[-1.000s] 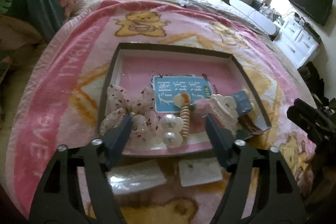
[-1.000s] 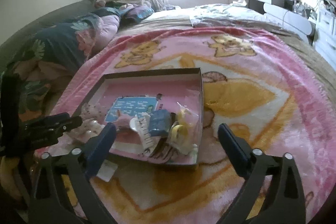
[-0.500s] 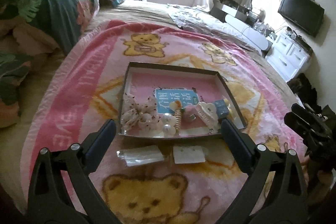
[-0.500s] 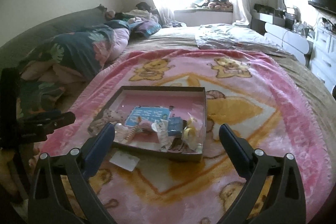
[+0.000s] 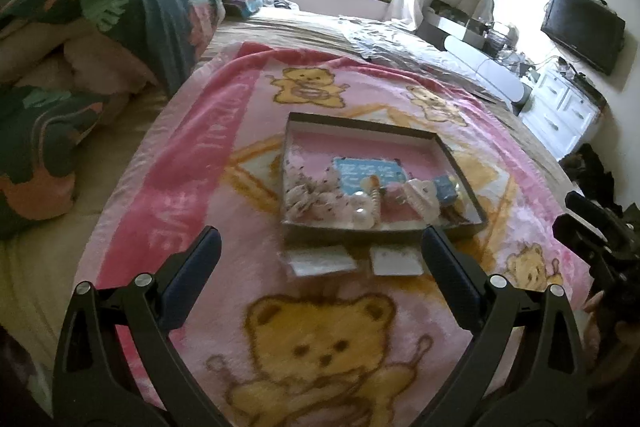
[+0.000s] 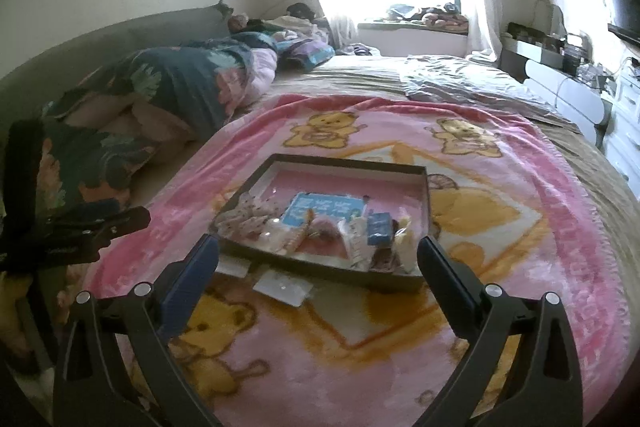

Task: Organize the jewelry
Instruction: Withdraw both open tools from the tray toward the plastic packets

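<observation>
Jewelry tray [image 5: 362,119]: dark shallow box on the pink bear blanket [image 5: 320,327] covering the bed, holding hair bows, pearl pieces, a claw clip and a blue card [image 5: 368,174].
Loose cards: two small white packets [image 5: 322,261] on the blanket just before the tray's near wall.
Left gripper [image 5: 320,251]: jaws spread wide, empty, above the blanket short of the tray.
Right gripper [image 6: 318,255]: jaws spread wide, empty, facing the tray.
</observation>
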Tool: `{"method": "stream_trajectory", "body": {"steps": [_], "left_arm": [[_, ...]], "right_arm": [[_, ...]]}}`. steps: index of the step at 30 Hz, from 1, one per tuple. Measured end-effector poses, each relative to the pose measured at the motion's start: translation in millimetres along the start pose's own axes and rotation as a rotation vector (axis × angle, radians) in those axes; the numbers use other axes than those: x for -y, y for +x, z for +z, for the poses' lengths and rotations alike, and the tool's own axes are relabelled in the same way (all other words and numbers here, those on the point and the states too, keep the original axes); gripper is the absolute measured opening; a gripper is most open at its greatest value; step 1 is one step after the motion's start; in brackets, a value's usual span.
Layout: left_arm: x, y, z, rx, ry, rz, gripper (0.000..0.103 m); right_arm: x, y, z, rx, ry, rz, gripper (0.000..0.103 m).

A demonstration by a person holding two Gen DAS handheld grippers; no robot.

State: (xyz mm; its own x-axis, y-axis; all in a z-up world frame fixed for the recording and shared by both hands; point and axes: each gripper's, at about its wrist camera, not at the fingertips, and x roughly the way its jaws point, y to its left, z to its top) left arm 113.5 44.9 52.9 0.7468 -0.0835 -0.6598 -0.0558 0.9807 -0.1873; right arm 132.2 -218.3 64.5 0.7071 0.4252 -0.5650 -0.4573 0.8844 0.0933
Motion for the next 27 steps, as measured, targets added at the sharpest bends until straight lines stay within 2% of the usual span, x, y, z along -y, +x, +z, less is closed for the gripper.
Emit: {"method": "stream_trajectory", "body": {"steps": [15,27], "left_arm": [[-41.9,4.1,-31.8,-0.045,-0.061,0.057,0.094],[-75.3,33.6,-59.3,-0.124,-0.120,0.089,0.094]], "right_arm": [[-33.0,20.9,-26.4,-0.084,-0.051,0.032,0.099],[-36.5,76.9,-54.5,-0.190,-0.064,0.031,0.099]]}}
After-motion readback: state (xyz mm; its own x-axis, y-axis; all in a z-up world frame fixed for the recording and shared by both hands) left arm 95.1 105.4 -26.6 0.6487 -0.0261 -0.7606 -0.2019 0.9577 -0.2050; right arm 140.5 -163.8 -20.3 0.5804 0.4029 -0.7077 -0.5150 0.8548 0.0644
